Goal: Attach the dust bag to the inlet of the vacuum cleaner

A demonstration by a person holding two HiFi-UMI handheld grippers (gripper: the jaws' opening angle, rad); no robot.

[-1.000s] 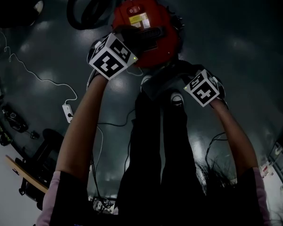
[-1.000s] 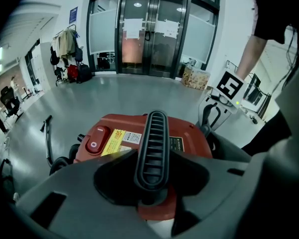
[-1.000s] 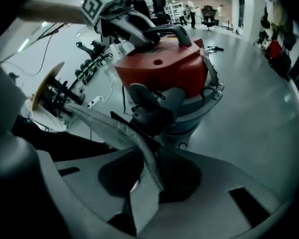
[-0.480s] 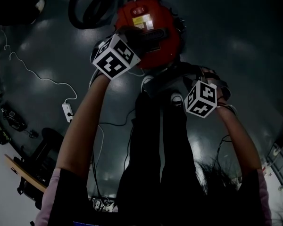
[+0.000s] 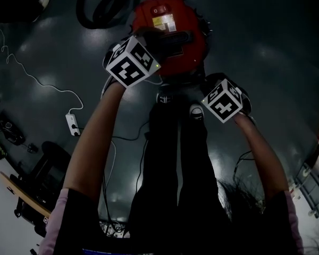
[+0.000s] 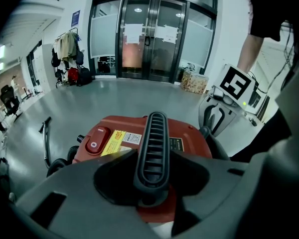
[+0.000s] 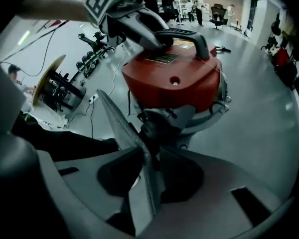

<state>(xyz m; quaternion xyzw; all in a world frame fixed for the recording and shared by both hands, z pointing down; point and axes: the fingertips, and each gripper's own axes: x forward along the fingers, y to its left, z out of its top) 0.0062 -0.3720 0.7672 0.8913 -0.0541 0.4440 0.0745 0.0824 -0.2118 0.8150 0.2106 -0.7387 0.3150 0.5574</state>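
A red vacuum cleaner [image 5: 173, 31] stands on the floor before the person's feet. My left gripper [image 5: 159, 40] is shut on its black ribbed handle [image 6: 152, 143], which runs between the jaws. Close under the vacuum's near side, my right gripper [image 5: 202, 86] points steeply down. In the right gripper view a flat grey edge of the dust bag [image 7: 120, 126] passes between the jaws of the right gripper [image 7: 147, 178], which are closing on it. The bag's edge reaches toward the grey lower housing [image 7: 182, 117] of the vacuum. The rest of the bag is hidden.
A black hose [image 5: 98, 7] coils behind the vacuum at the left. A white cable and power strip [image 5: 72, 124] lie on the floor at the left. The person's legs [image 5: 175, 153] stand between the arms. Dark equipment [image 7: 55, 91] sits off to one side.
The right gripper has shifted slightly left and toward the vacuum, and the dark bag part seen beside it earlier is now mostly hidden. The left gripper stays on the handle.
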